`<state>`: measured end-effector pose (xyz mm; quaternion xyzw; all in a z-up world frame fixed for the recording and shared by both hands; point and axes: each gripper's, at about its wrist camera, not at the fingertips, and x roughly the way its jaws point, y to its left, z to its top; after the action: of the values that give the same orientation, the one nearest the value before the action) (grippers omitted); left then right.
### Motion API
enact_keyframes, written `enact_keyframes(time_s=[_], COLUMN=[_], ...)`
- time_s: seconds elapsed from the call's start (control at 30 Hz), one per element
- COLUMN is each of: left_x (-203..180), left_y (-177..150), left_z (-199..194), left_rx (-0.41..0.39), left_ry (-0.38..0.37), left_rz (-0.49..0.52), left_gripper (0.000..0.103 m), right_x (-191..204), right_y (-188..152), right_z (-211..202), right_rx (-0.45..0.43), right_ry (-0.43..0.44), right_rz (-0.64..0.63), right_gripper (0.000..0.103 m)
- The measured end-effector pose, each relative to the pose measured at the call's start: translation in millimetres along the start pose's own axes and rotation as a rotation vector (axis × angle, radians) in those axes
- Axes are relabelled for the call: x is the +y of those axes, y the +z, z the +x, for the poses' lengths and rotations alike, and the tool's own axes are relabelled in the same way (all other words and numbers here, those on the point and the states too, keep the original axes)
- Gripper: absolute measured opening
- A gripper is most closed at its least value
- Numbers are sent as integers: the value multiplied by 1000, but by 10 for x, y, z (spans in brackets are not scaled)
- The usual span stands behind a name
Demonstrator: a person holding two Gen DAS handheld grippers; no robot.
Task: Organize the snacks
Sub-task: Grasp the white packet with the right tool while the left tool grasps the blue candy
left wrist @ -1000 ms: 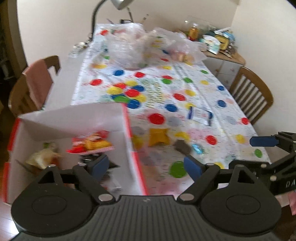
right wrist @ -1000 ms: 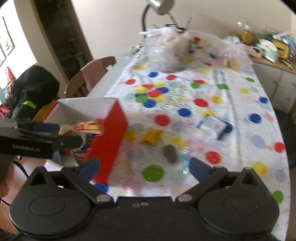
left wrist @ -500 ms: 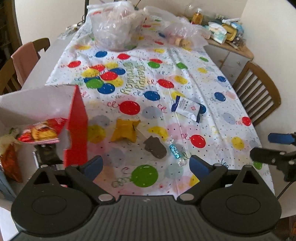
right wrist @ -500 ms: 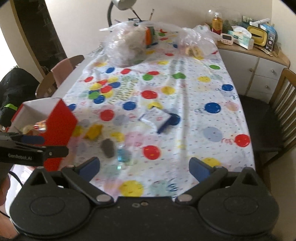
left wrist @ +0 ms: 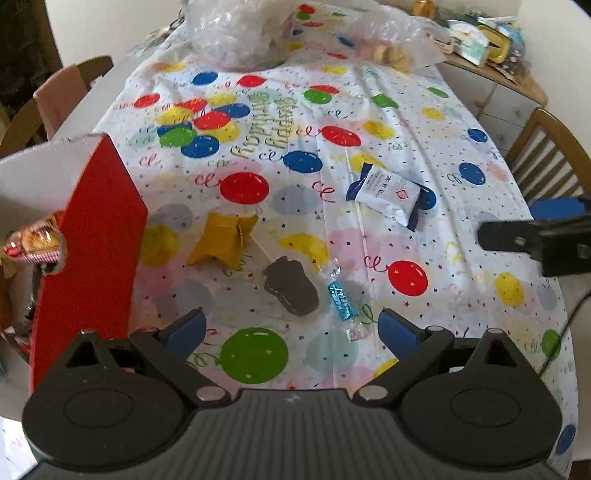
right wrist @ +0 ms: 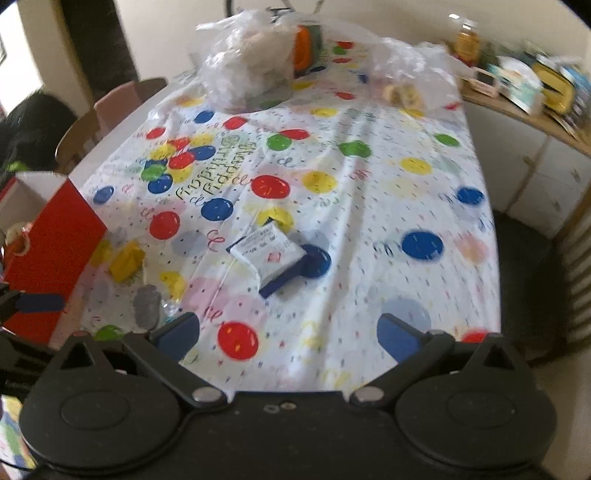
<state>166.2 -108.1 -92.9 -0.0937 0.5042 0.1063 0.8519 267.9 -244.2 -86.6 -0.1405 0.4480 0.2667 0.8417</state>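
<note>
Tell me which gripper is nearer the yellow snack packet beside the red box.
Left. The left gripper hangs open just short of the yellow snack packet; the right gripper, also open, is farther off, with the packet well to its left.

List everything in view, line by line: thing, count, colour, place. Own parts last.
box: 1, red outside, white inside, table's left edge
red snack packet: 1, inside the box
yellow packet: 1, beside the box
grey snack: 1, table centre
teal candy: 1, right of the grey snack
white packet: 1, blue ends, farther back
clear bags: 2, far end
tablecloth: 1, white, balloon print
chairs: 2 wooden, either side
left tongs: open, empty
right tongs: open, empty
</note>
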Motion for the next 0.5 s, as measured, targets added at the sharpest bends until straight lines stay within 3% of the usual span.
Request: enact_keyframes(time_s=[0.23,0.5], left_x=[-62,-136], left_y=[78,113], left_z=[211,346], left_rx=[46,68], left_ry=[47,61], left_rz=[-77,-86], left_gripper=[100,99], right_x=[104,134], right_y=[297,434], right_z=[484,981], right_rx=[35,78], right_ry=[38,58], right_rz=[-208,-297], right_gripper=[103,96])
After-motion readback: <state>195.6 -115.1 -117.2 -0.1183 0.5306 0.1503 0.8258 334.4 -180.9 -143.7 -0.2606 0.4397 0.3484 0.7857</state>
